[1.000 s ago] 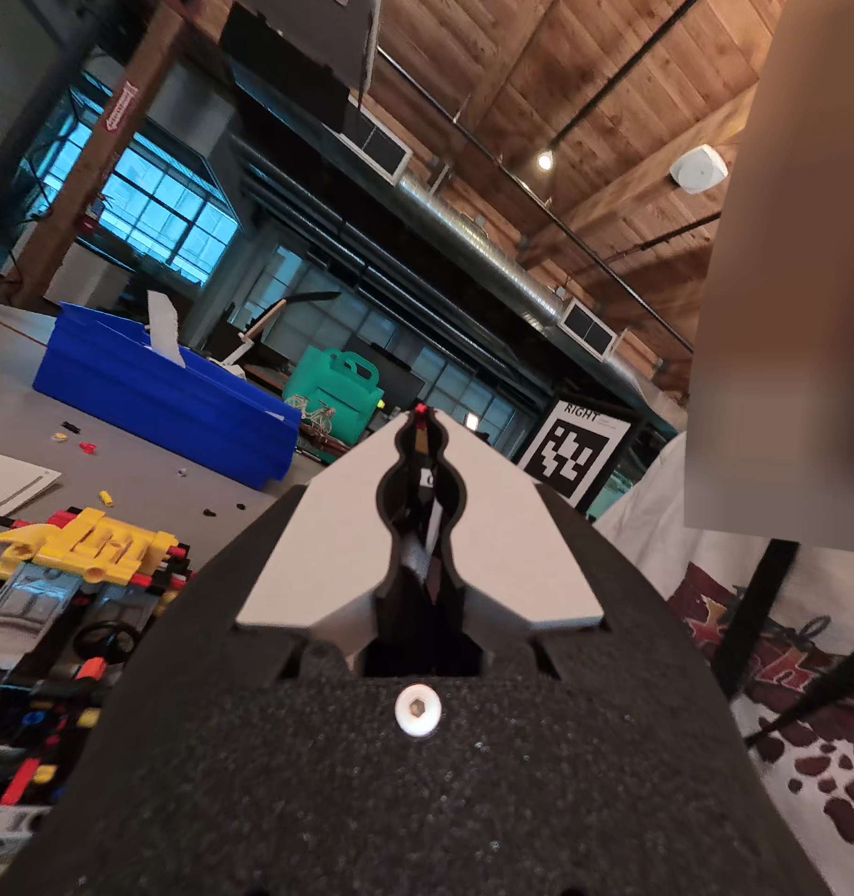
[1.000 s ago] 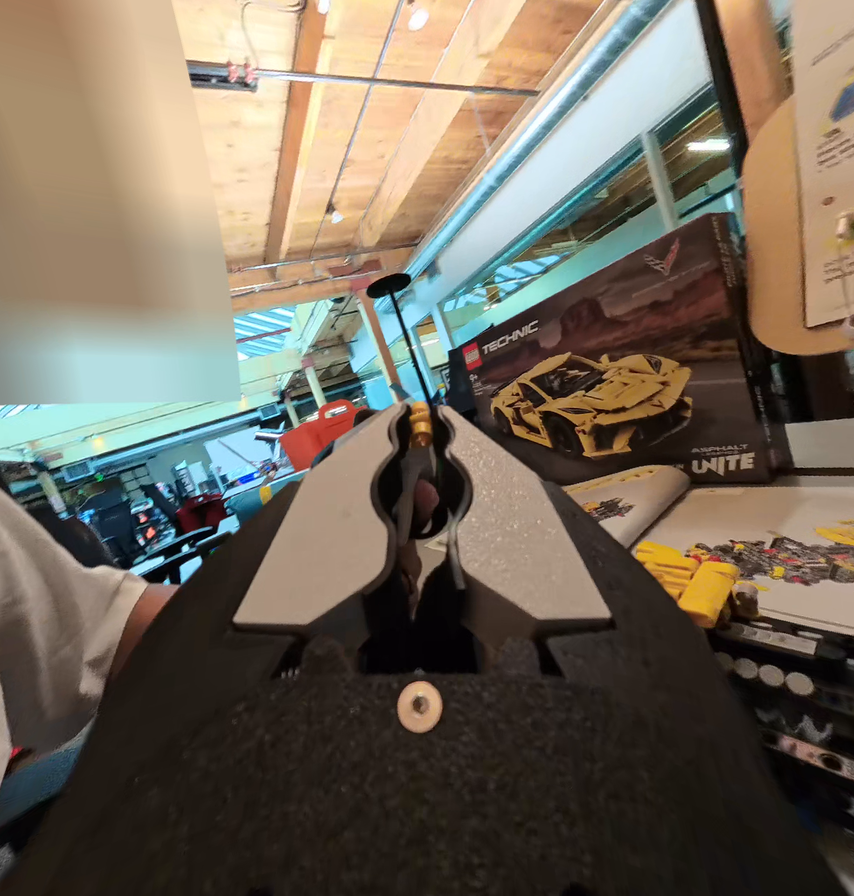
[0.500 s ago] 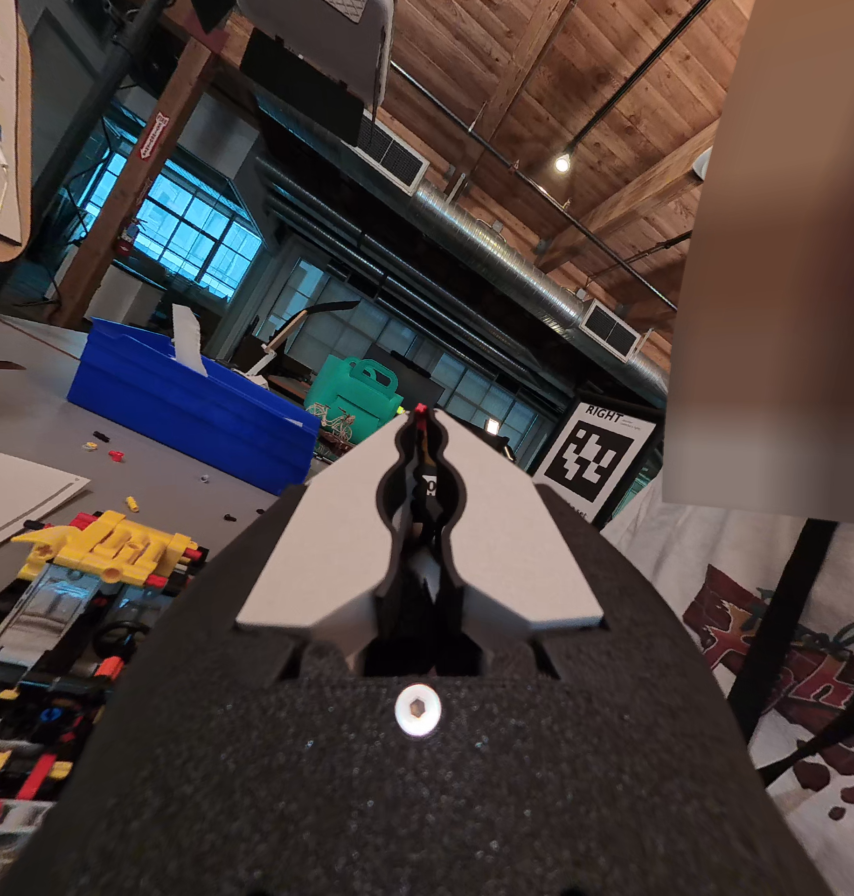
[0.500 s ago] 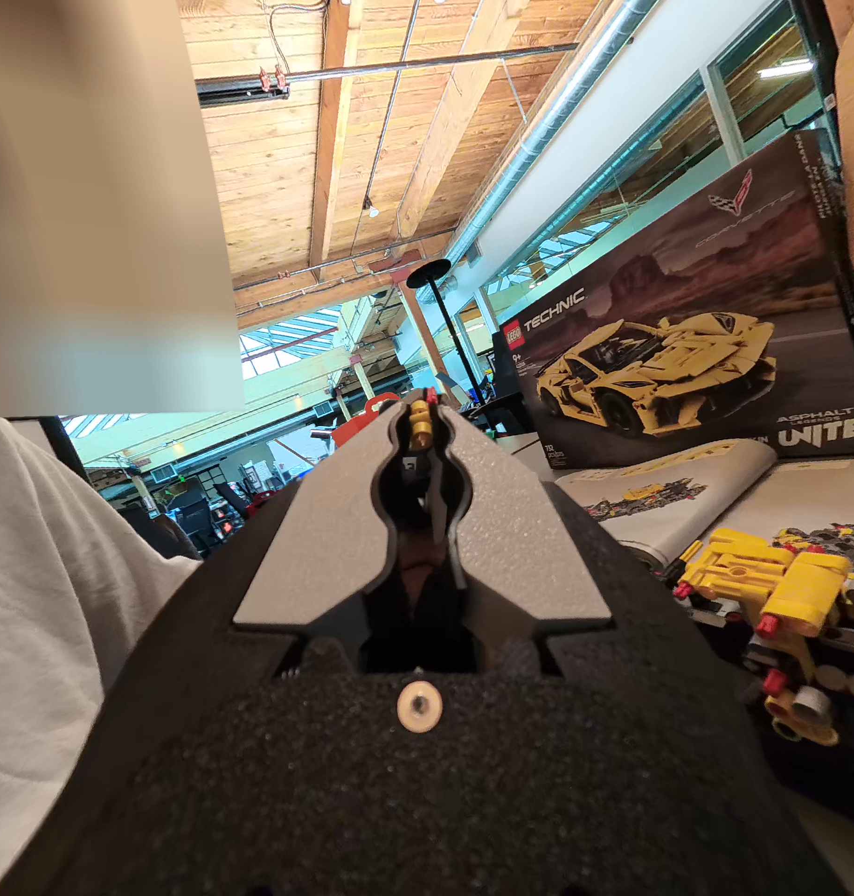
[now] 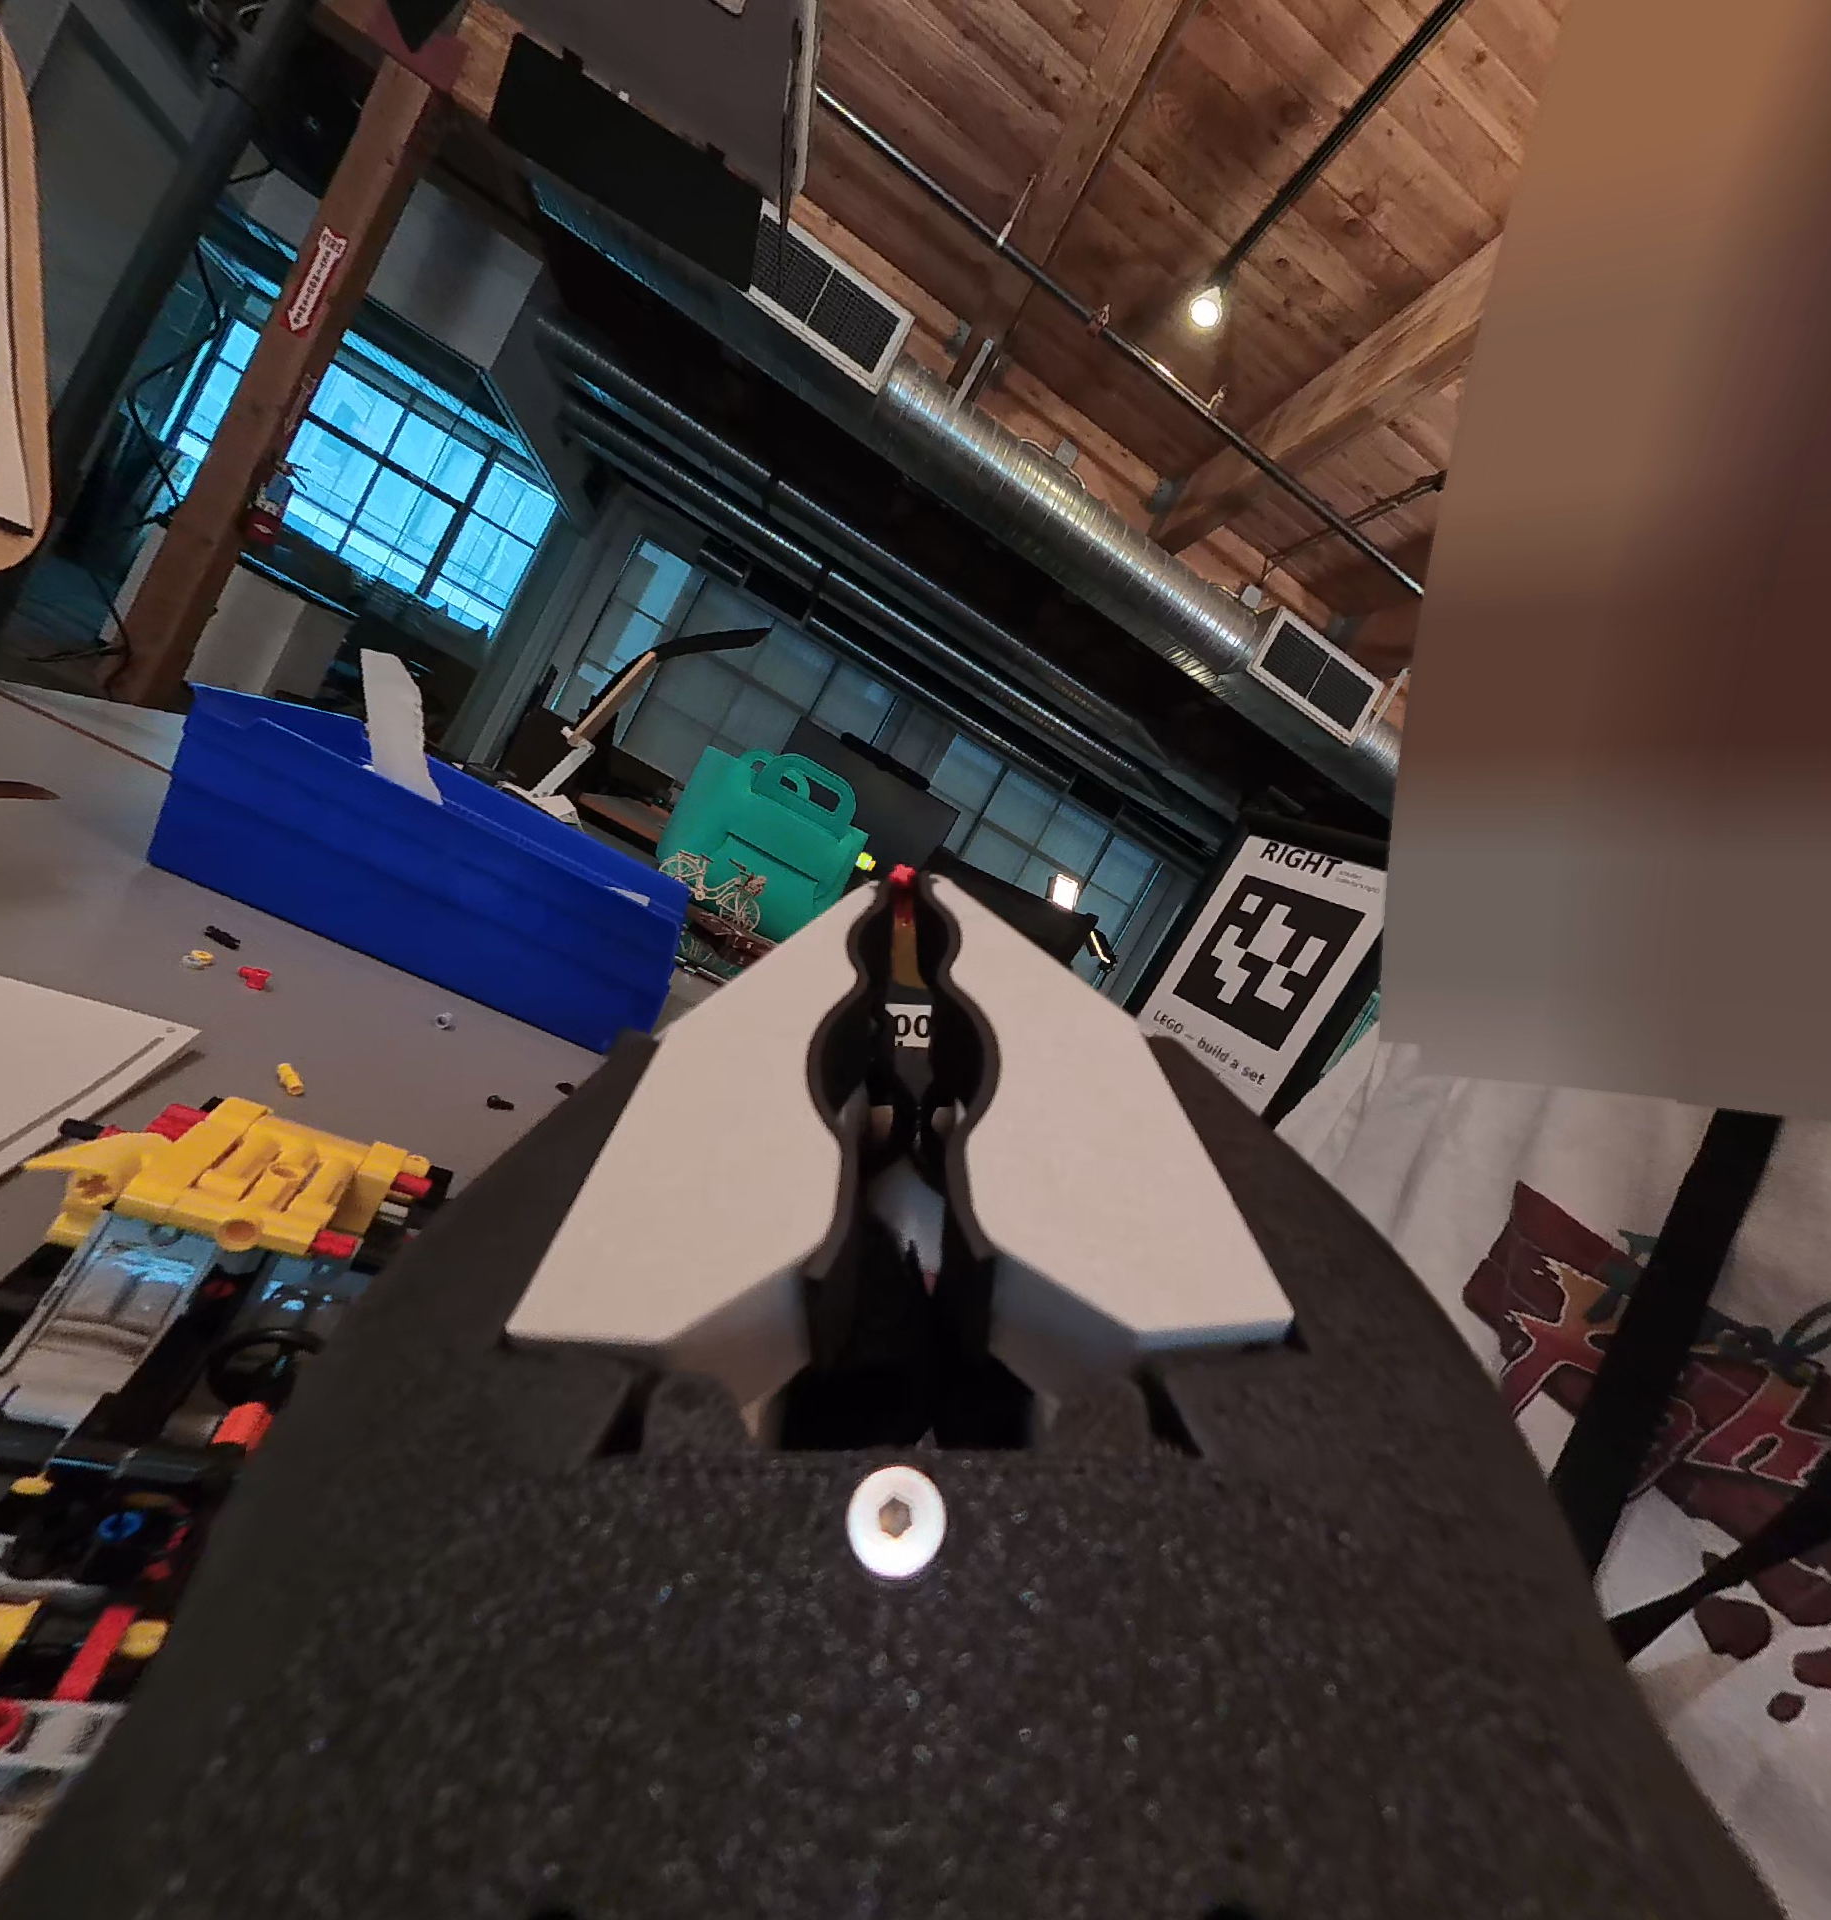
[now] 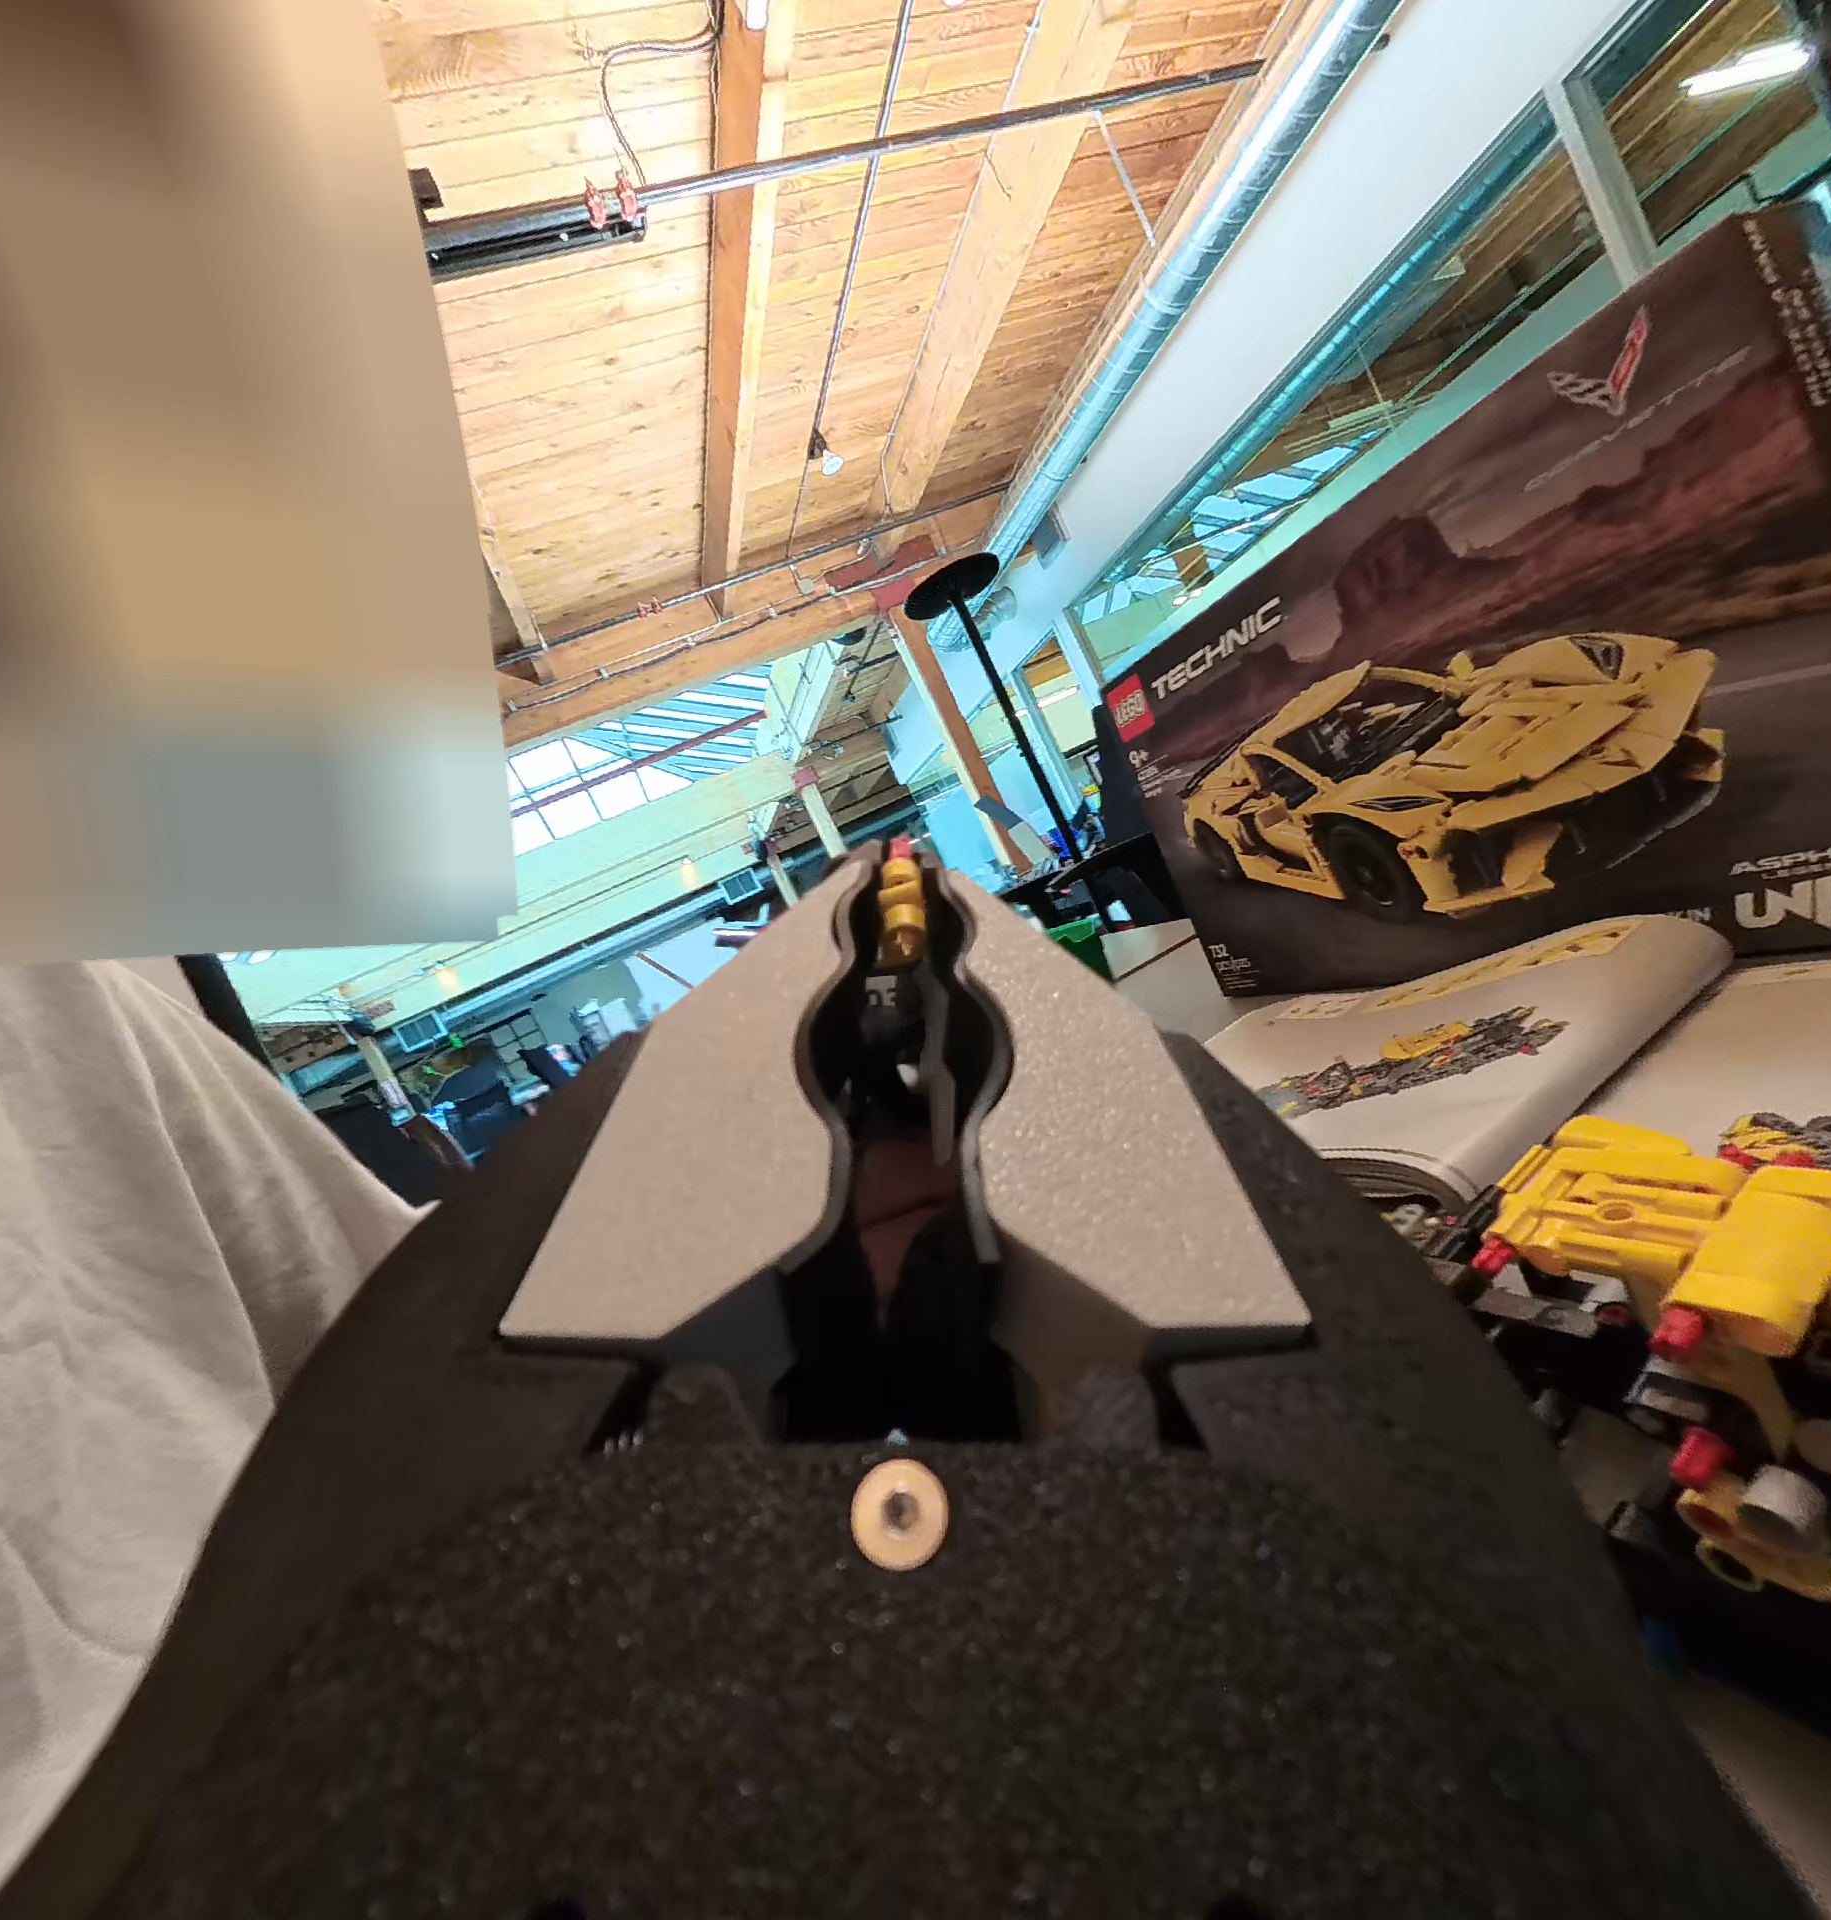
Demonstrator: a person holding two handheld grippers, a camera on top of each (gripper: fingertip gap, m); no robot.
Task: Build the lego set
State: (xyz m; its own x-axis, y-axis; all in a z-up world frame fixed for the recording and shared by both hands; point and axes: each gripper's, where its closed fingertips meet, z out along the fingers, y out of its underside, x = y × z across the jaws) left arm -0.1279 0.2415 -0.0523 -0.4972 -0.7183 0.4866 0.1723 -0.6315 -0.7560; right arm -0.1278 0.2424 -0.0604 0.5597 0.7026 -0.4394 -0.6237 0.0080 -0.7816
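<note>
A: Where was the lego model (image 5: 215,1195) w/ respect to the claws?

B: On the counter (image 5: 391,1029), low and to one side of each. In the left wrist view it lay left of the left claw (image 5: 903,883); in the right wrist view it lay right of the right claw (image 6: 898,857). Both claws were tilted up toward the ceiling, clear of the model.

A: Claw states?

B: Left claw was closed on a small red piece (image 5: 898,876) at the very tip. Right claw was clamped on a yellow connector (image 6: 900,904) w/ a red end, also at the tip. Whether the two pieces touched each other, couldn't tell.

A: Room around the model?

B: Beyond it the counter was mostly bare, only a few loose bits (image 5: 251,971) scattered betw. the model and the blue bin (image 5: 402,862). A white sheet (image 5: 49,1049) lay just left of the model, its edge near the yellow top. On the other side an open instruction book (image 6: 1493,1029) lay just behind the model, and the set box (image 6: 1513,707) stood upright behind the book.

A: Anything close to the claws?

B: The person's white shirt (image 6: 111,1247) was close beside both. A black-and-white marker card (image 5: 1275,966) stood right of the left claw's tip.
</note>
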